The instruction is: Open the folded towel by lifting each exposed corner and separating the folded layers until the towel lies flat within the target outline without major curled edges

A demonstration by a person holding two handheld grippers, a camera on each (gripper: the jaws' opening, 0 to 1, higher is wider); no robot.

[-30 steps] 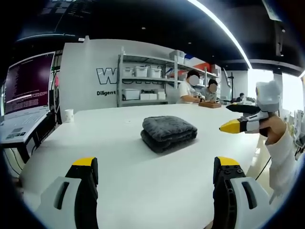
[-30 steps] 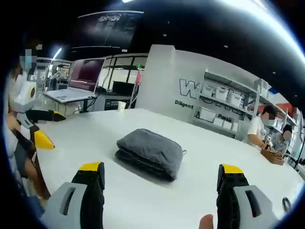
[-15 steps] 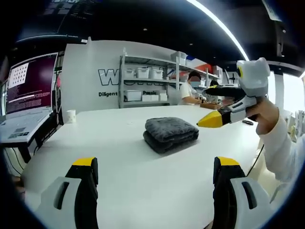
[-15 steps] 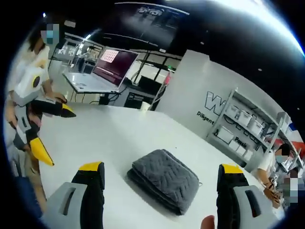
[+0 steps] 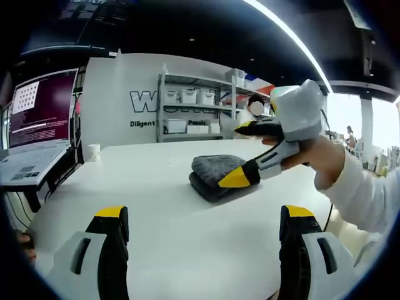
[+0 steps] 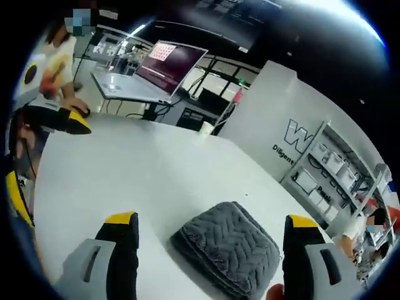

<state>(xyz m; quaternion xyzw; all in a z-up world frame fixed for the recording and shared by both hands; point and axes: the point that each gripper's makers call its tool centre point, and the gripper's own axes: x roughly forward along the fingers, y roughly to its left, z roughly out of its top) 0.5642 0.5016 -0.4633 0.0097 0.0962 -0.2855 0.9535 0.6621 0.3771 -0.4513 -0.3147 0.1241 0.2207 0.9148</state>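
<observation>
Grey folded towel (image 6: 228, 245) lies between right gripper's (image 6: 209, 228) spread fingers, seemingly untouched.

The white worktop (image 5: 156, 206) is bare all around the folded towel (image 6: 228, 247), so I can reach it from any side. My right gripper (image 5: 240, 153) hangs just above the towel. A cup (image 5: 91, 152) and a laptop (image 5: 34, 134) sit far off.

A bright ceiling light strip (image 5: 294, 37) and a glowing window (image 5: 350, 119) light the room evenly, and the white table (image 5: 187, 219) shows pale glare with soft shadows. Fisheye bending curves the shelves (image 5: 194, 106) near the edges, and distant parts look slightly soft.
</observation>
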